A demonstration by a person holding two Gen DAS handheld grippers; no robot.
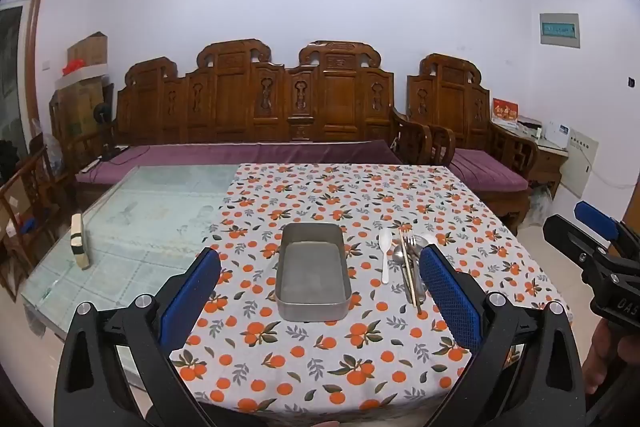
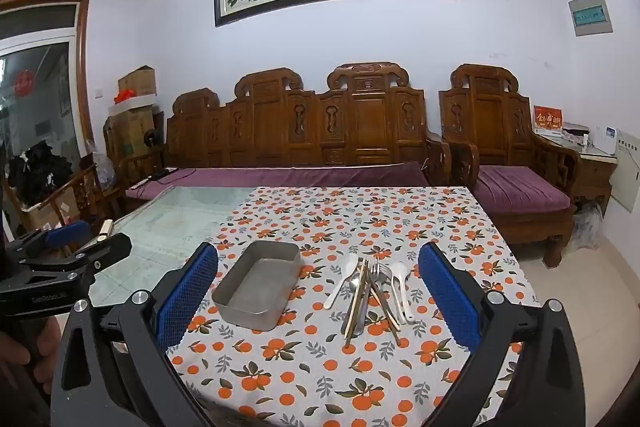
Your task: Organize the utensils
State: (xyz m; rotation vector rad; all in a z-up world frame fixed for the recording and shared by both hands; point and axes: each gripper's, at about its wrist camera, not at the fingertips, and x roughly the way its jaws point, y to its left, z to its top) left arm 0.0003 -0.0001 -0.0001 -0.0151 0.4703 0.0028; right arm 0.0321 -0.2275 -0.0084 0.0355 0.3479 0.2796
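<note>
Currently your left gripper (image 1: 320, 291) and right gripper (image 2: 318, 287) hang wide open, holding nothing. On the table (image 2: 304, 379), the utensils (image 2: 370, 297) lie just right of the metal tray (image 2: 258, 285), ahead of both.

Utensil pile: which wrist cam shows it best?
Right wrist. The utensil pile lies unobstructed between the open fingers, so the fork, chopsticks and white spoons separate clearly beside the metal tray. In the left wrist view the pile sits partly behind that gripper's right finger.
</note>
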